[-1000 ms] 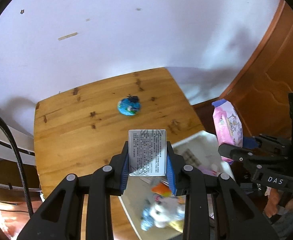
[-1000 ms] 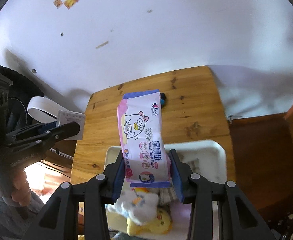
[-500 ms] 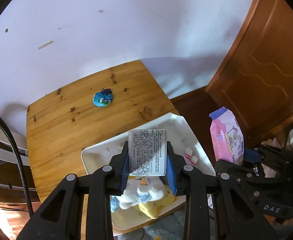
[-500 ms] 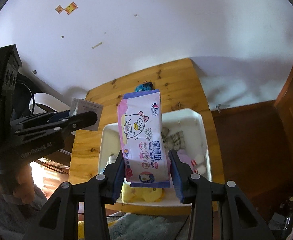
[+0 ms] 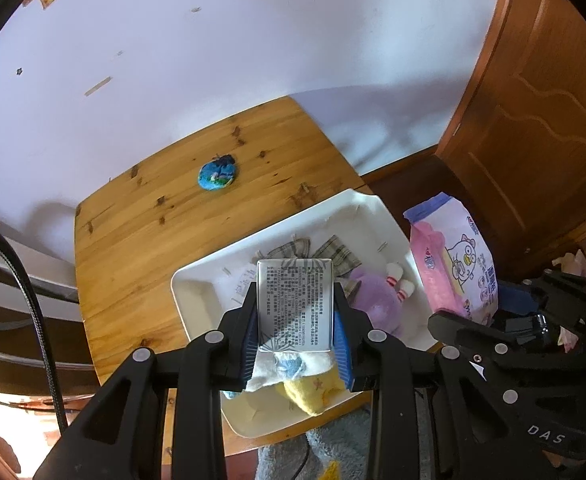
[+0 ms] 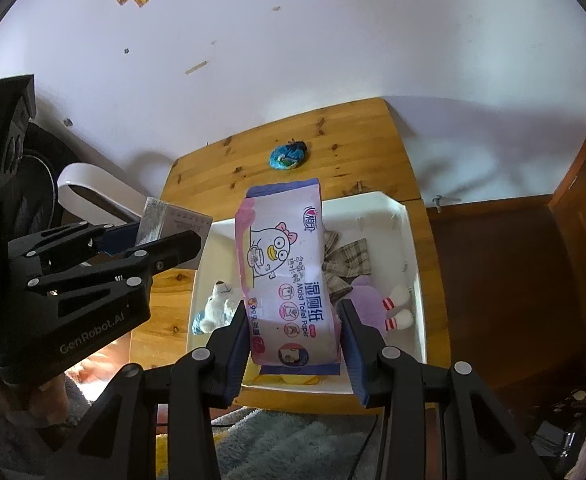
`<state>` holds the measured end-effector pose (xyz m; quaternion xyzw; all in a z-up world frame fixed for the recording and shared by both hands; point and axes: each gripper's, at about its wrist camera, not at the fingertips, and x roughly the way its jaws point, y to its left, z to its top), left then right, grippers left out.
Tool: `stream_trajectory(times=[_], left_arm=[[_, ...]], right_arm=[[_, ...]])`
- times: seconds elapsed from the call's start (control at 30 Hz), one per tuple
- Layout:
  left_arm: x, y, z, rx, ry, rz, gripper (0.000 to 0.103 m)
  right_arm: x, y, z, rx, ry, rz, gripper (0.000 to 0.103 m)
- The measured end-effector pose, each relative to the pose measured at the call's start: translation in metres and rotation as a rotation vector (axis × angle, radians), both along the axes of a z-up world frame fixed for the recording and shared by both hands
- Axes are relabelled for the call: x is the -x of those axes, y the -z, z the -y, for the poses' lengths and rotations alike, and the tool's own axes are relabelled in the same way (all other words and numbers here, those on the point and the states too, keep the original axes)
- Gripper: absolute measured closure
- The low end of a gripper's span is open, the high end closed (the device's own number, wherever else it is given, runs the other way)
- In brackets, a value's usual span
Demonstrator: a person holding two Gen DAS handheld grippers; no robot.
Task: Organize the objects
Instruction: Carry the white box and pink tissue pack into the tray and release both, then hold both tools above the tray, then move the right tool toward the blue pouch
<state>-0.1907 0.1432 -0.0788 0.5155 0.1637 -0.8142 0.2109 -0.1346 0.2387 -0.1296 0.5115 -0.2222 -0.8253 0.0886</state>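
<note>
Left wrist view: we see the left gripper [image 5: 296, 324] clamping a silvery printed box [image 5: 294, 304]; the right gripper [image 6: 295, 338] jaws hold a pink wet-wipe pack [image 6: 287, 276] centre frame.

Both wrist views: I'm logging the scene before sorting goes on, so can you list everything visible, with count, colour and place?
table: one, pine wood, against the pale wall
tray: one, white, on the table's near end
blue pouch: one, blue, on the table beyond the tray
plaid cloth: one, grey check, in the tray
purple plush: one, purple with striped feet, in the tray
white plush: one, white and blue, in the tray
yellow plush: one, yellow, in the tray's near end
rug: one, grey, on the floor below the table
box: one, silver with print, held above the tray
wipes pack: one, pink and white, held above the tray
left tool: black, blue pads, shut on the box
right tool: black, blue pads, shut on the wipes pack
</note>
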Motion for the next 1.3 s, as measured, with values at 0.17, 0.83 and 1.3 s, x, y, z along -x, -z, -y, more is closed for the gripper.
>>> stream_trajectory(times=[0.17, 0.83, 1.3], left_arm=[[-0.004, 0.003, 0.001, 0.016, -0.012, 0.020, 0.068], [-0.015, 0.007, 0.020, 0.026, -0.094, 0.060, 0.028], [-0.018, 0.009, 0.023, 0.011, -0.113, 0.070, 0.026]], right_arm=[[0.005, 0.002, 0.008, -0.015, -0.024, 0.013, 0.058], [0.016, 0.006, 0.019, -0.044, -0.055, 0.062, 0.046], [0.016, 0.003, 0.020, -0.060, -0.074, 0.055, 0.046]])
